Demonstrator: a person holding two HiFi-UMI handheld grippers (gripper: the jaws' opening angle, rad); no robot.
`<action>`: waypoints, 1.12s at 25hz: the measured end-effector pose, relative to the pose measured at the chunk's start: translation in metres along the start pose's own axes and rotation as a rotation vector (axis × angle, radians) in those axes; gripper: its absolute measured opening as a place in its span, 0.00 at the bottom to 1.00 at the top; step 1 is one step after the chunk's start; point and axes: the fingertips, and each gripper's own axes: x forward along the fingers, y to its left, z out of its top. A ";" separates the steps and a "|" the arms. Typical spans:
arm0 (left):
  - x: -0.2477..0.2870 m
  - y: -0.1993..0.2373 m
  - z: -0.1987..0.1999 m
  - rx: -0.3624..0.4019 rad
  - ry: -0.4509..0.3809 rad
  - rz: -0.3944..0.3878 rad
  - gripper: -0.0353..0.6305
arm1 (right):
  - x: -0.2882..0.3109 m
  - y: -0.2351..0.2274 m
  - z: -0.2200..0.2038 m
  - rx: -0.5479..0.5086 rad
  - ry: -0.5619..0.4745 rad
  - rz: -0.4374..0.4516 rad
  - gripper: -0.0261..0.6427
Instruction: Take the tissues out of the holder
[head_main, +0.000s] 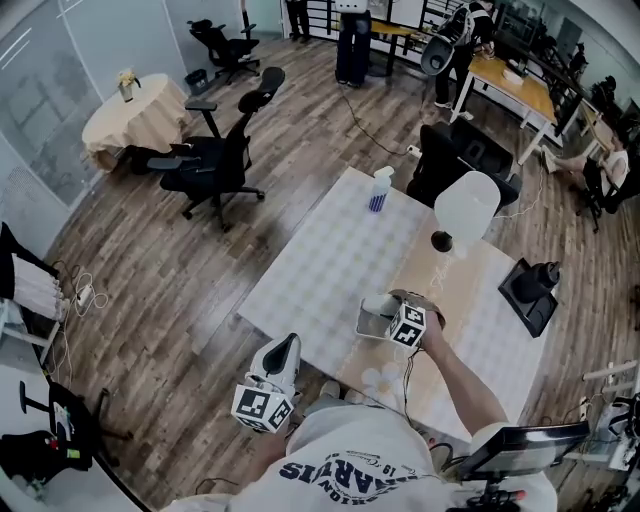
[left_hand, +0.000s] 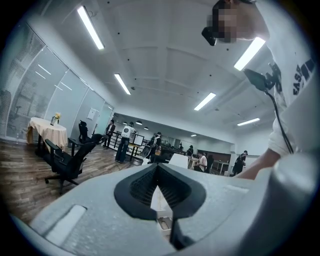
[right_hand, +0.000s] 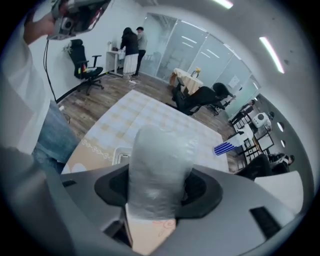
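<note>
you are wearing a white short-sleeved t-shirt (head_main: 350, 440) carrying dark blue lettering (head_main: 345, 468), and blue jeans (right_hand: 50, 137). a black cable (left_hand: 281, 127) is running down the shirt front. left gripper (head_main: 284, 350) and right gripper (head_main: 385, 308) are both showing pale grey shells, black ribbed pads (left_hand: 144, 187), and black-and-white marker cubes (head_main: 262, 408).

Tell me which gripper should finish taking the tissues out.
Right. The right gripper clamps the tissue pack by the holder; the left gripper is shut, empty, off the table's near edge.
</note>
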 end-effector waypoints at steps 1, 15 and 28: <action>0.002 -0.003 0.001 0.002 -0.001 -0.010 0.06 | -0.011 -0.005 0.005 0.034 -0.028 -0.013 0.41; 0.052 -0.064 0.012 0.070 0.041 -0.257 0.06 | -0.195 -0.060 -0.002 0.342 -0.257 -0.329 0.41; 0.088 -0.140 0.009 0.122 0.080 -0.500 0.06 | -0.307 -0.048 -0.130 0.688 -0.269 -0.610 0.41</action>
